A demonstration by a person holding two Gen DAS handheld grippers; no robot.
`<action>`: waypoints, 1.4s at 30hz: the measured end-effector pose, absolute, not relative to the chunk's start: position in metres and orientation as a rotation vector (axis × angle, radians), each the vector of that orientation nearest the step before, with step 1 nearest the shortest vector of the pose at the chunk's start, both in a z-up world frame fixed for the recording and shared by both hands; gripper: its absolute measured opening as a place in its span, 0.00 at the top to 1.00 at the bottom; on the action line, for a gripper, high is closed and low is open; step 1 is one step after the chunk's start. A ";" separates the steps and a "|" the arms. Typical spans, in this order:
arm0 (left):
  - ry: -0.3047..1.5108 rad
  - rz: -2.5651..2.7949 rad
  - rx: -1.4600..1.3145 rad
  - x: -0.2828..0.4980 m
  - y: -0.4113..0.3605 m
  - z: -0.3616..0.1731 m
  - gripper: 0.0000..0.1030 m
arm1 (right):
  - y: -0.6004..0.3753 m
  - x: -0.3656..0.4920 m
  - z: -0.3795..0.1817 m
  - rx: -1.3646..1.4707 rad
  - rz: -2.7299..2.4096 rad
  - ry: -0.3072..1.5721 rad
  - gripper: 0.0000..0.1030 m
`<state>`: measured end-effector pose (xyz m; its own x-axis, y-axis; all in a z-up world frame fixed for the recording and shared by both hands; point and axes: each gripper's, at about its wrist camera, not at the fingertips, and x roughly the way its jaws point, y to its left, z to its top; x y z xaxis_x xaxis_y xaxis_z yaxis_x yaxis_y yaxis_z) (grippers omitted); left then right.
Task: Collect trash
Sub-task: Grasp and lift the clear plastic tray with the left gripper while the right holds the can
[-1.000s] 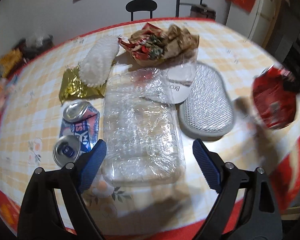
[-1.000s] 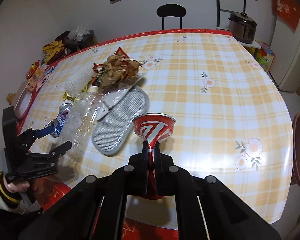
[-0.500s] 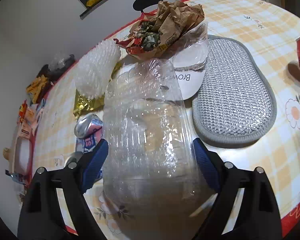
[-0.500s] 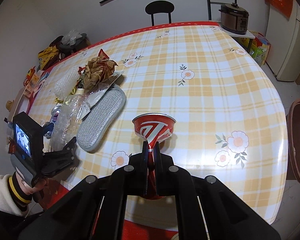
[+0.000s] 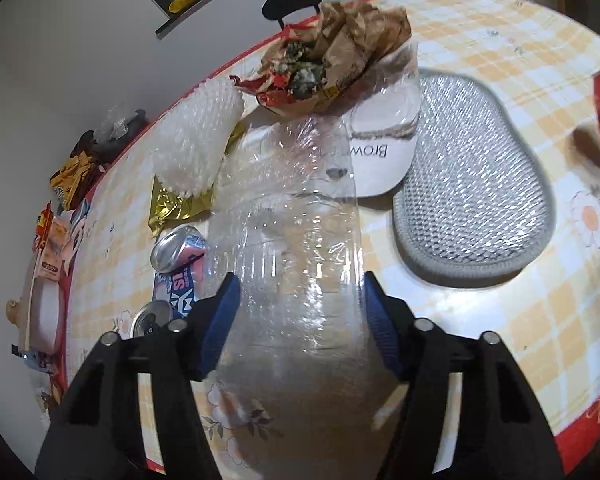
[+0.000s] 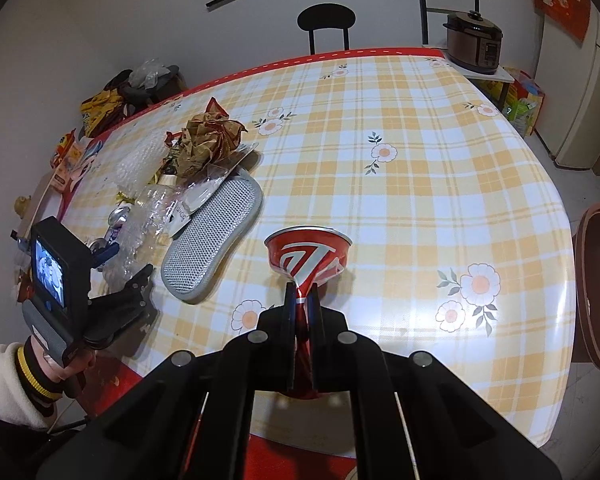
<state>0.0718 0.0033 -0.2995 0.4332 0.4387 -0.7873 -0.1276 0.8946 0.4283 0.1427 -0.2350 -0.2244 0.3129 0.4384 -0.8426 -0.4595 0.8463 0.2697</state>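
My left gripper [image 5: 300, 312] has its blue pads on both sides of a clear crumpled plastic container [image 5: 292, 240], pressing its sides; the container also shows in the right wrist view [image 6: 140, 224]. My right gripper [image 6: 303, 296] is shut on a crushed red can [image 6: 308, 256], held above the checked tablecloth [image 6: 420, 160]. Beyond the container lie a crumpled brown paper bag with wrappers [image 5: 340, 56], white bubble wrap [image 5: 196, 140], a gold wrapper [image 5: 172, 208] and crushed cans [image 5: 176, 264].
A grey mesh pad [image 5: 476, 184] lies right of the container, with a white label card [image 5: 380, 152] beside it. Snack packets [image 6: 100, 108] sit at the table's far left edge. A chair [image 6: 326, 24], a rice cooker [image 6: 474, 40] and a brown bin [image 6: 598, 280] stand around the table.
My left gripper has moved forward over the clear container and narrowed its jaws onto its sides. My right gripper has kept the red can and drifted a little.
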 end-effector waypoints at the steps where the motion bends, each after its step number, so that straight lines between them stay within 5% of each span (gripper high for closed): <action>1: 1.061 0.356 0.322 0.070 0.004 -0.296 0.47 | -0.234 0.141 -0.224 -0.022 0.593 1.102 0.93; 15: 0.978 0.314 -0.314 0.034 0.091 -0.222 0.59 | -0.225 0.132 -0.213 -0.004 0.604 1.080 0.93; 42: 0.815 0.165 -0.434 -0.004 0.111 -0.157 0.60 | -0.207 0.118 -0.183 0.019 0.597 1.010 0.93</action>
